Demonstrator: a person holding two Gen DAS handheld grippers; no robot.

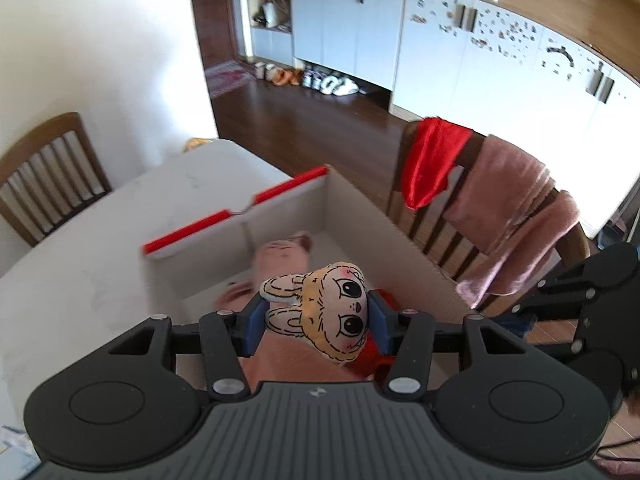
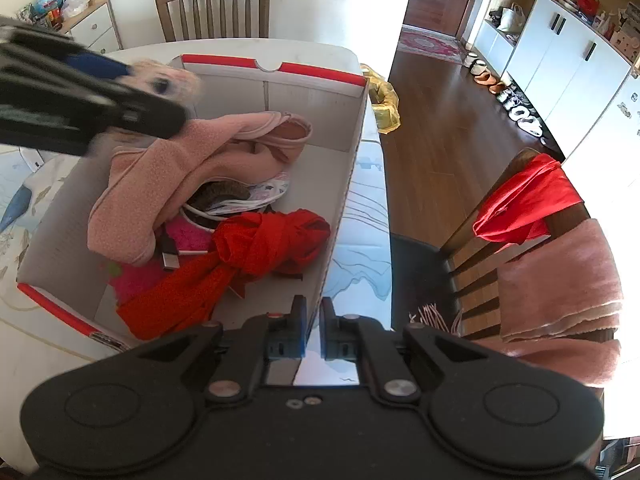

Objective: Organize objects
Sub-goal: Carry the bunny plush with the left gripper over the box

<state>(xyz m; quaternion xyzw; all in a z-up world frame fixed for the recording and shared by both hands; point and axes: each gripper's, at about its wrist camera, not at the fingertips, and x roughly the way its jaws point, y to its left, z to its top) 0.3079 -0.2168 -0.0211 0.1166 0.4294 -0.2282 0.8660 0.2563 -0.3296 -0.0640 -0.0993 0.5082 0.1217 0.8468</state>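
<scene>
Between the left tongs (image 1: pixel 316 316), the bunny plush (image 1: pixel 334 312), above the box (image 1: pixel 360 208).

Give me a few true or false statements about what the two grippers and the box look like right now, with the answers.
1. The left gripper is clamped on a bunny-face plush. True.
2. The right gripper holds the red cloth. False: its fingers are nearly closed on nothing, near the box's rim, and the cloth lies in the box.
3. The cardboard box has nothing inside it. False: it holds a pink fleece garment, the red cloth and other items.
4. A red fabric hangs over the chair back beside the table. True.
5. The plush is already lying on the box floor. False: it is held above the box.
</scene>
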